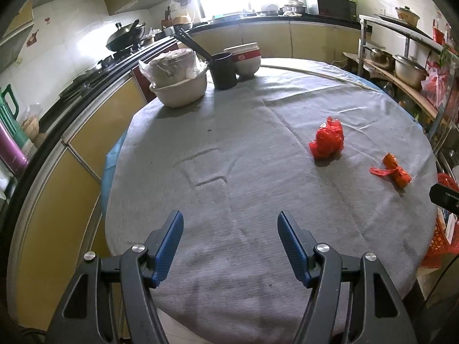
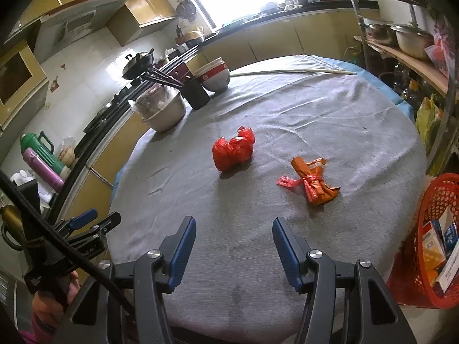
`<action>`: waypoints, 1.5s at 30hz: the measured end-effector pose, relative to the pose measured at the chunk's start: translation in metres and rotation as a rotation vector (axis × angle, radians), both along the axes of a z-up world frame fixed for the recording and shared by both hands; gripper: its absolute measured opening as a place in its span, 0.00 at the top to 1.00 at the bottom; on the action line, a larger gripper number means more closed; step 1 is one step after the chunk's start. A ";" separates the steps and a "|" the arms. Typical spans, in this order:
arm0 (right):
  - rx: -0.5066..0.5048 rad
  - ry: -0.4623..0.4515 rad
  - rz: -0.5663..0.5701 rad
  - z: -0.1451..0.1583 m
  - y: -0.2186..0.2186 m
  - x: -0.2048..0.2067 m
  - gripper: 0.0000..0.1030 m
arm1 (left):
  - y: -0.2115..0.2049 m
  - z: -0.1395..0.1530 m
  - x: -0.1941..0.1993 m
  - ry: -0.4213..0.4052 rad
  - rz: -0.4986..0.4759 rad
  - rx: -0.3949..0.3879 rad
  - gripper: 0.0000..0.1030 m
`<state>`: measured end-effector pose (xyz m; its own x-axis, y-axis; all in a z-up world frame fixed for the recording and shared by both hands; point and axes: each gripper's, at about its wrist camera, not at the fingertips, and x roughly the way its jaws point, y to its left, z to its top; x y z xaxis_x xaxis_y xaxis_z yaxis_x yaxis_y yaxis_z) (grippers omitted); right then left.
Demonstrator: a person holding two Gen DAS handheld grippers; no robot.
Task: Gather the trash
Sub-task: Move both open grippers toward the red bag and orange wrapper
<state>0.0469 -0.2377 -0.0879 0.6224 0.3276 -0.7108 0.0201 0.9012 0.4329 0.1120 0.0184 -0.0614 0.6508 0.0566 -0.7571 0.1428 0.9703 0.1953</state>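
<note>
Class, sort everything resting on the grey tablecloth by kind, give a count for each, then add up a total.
Trash bundles: 2, a red bag and an orange wrapper
Bowl stacks: 2, a beige stack and a red-and-white stack
Black cups: 1
Long pale sticks: 1
Total: 6

- Bare grey tablecloth [image 1: 229, 172] fills the lower centre of both views — open passage.
- Crumpled red plastic bag [image 2: 233, 150] and orange tied wrapper [image 2: 311, 182] lie apart, mid-frame.
- Cream bowls [image 1: 179, 86], black cup [image 1: 223, 71] crowd the upper left.
- Red mesh basket [image 2: 430, 229] blocks the right edge.
</note>
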 end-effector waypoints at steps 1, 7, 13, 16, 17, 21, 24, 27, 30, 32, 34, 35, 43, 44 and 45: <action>0.004 -0.002 -0.003 0.000 -0.002 -0.001 0.42 | -0.003 0.001 -0.001 -0.002 -0.004 0.004 0.33; 0.023 -0.017 -0.022 0.004 -0.014 -0.009 0.42 | -0.015 0.006 -0.007 -0.013 -0.023 0.021 0.33; 0.035 -0.036 -0.037 0.008 -0.023 -0.018 0.42 | -0.023 0.012 -0.014 -0.027 -0.035 0.034 0.33; 0.036 -0.041 -0.043 0.009 -0.027 -0.020 0.42 | -0.026 0.014 -0.016 -0.032 -0.041 0.038 0.33; 0.037 -0.042 -0.045 0.009 -0.027 -0.022 0.42 | -0.027 0.014 -0.017 -0.033 -0.043 0.040 0.33; 0.041 -0.051 -0.056 0.011 -0.033 -0.025 0.42 | -0.031 0.016 -0.018 -0.036 -0.052 0.043 0.33; 0.043 -0.055 -0.062 0.011 -0.037 -0.028 0.42 | -0.034 0.015 -0.019 -0.033 -0.058 0.044 0.33; 0.047 -0.056 -0.064 0.011 -0.040 -0.029 0.42 | -0.036 0.014 -0.019 -0.030 -0.060 0.049 0.33; 0.049 -0.057 -0.068 0.010 -0.042 -0.029 0.42 | -0.039 0.013 -0.019 -0.026 -0.062 0.052 0.33; 0.052 -0.056 -0.071 0.009 -0.043 -0.028 0.42 | -0.040 0.012 -0.018 -0.024 -0.062 0.054 0.33; 0.054 -0.053 -0.073 0.007 -0.045 -0.028 0.42 | -0.041 0.012 -0.017 -0.022 -0.063 0.053 0.33; 0.054 -0.051 -0.073 0.007 -0.046 -0.028 0.42 | -0.041 0.011 -0.016 -0.021 -0.063 0.053 0.33; 0.058 -0.037 -0.084 0.001 -0.050 -0.023 0.42 | -0.046 0.006 -0.010 -0.008 -0.074 0.059 0.33; 0.058 -0.035 -0.085 0.000 -0.051 -0.022 0.42 | -0.047 0.005 -0.009 -0.005 -0.076 0.059 0.33; 0.059 -0.032 -0.087 -0.001 -0.051 -0.021 0.42 | -0.047 0.005 -0.007 -0.003 -0.076 0.060 0.33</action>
<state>0.0257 -0.2891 -0.0884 0.6724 0.3120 -0.6713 0.0824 0.8696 0.4868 0.1049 -0.0290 -0.0568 0.6569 0.0520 -0.7522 0.2154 0.9431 0.2533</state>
